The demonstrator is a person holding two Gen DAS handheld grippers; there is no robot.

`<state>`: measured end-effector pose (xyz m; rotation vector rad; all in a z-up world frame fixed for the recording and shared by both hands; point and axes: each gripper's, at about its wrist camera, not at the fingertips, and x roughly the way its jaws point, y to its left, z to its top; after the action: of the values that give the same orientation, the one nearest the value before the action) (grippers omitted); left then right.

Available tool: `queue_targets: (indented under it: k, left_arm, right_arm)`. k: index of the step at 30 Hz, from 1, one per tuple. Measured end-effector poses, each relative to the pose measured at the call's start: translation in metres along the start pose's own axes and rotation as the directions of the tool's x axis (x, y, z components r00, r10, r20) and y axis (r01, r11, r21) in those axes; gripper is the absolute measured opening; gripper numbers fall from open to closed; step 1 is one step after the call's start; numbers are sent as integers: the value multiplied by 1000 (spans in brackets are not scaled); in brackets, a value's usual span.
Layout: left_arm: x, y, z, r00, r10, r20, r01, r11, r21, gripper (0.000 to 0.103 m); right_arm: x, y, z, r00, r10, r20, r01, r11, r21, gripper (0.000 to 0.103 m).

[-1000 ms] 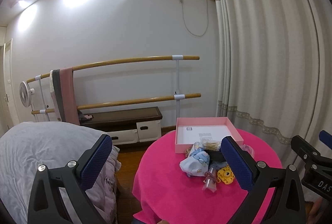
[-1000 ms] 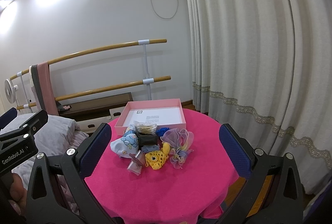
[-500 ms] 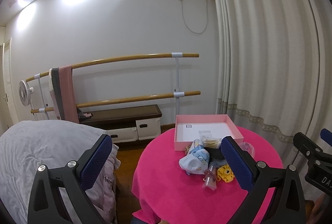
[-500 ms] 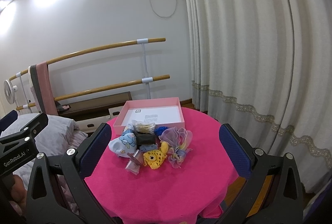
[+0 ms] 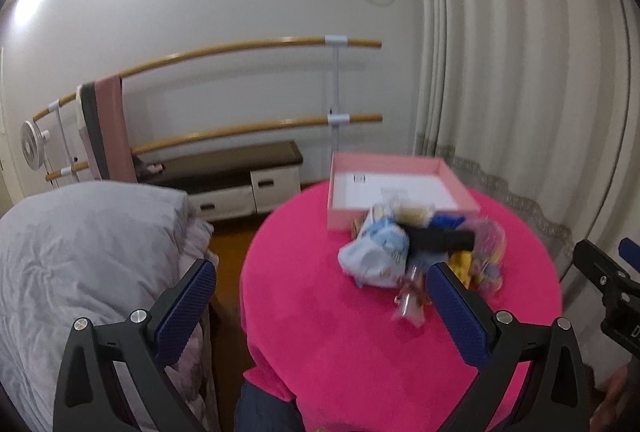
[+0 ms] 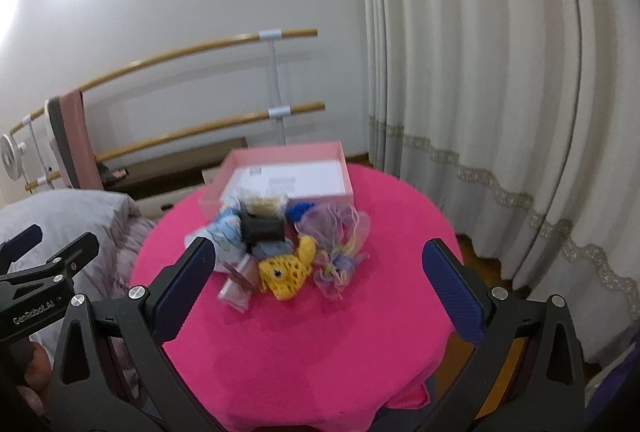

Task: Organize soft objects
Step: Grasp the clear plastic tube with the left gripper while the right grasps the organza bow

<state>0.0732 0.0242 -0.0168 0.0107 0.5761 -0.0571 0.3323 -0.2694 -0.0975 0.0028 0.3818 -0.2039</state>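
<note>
From the left wrist camera: round table under a bright pink cloth (image 5: 360, 344) fills the lower middle. Left gripper (image 5: 320, 296) hovers above the table's near-left edge, its two blue-padded fingers (image 5: 182, 304) spread wide, nothing between them. Shallow pink cardboard box with a white floor (image 5: 400, 188) sits at the table's far edge and holds none of the soft things. Just in front of the box, touching its near wall, lies the pile of soft objects: a pale blue printed cloth bundle (image 5: 376, 256) on the left, a black fabric roll (image 5: 440, 242) across the middle, a bit of royal-blue fabric (image 5: 446, 221) behind it, a small clear packet with a reddish bow (image 5: 410, 298) nearest the camera. Picture is motion-blurred, so finer detail cannot be told. Grey-covered bed (image 5: 80, 252) lies off the table's left side; cream curtain (image 5: 520, 72) hangs on the right. Black frame of the right gripper (image 5: 608, 280) shows at the right edge.

From the right wrist camera: right gripper (image 6: 320, 280) hangs over the table's near edge, jaws wide apart and empty. Between the fingers sits the same pile near the far middle of the table: yellow crocheted toy (image 6: 286, 272), lilac organza pouch (image 6: 340, 232) to its right, black roll (image 6: 262, 228) behind. Left gripper's frame (image 6: 44, 272) shows at the left edge.
</note>
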Motion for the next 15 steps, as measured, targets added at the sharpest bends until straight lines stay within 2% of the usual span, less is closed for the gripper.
queue_targets:
  k: [5,9,15]
  left_arm:
    - [46,-3,2,992,-18,-123,19,1000,2,103]
    - [75,-10,2,982,-34,-188,36,999,6,103]
    - [112,-21,3,975,-46,-216,51,999,16,103]
  right_arm:
    - [42,-5,-15,995,0,-101,-1,1000,-4,103]
    - [73,-10,-26,985,11,-170,-12,1000,-4,103]
    - [110,-13,-36,972,21,-233,-21,1000,4,102]
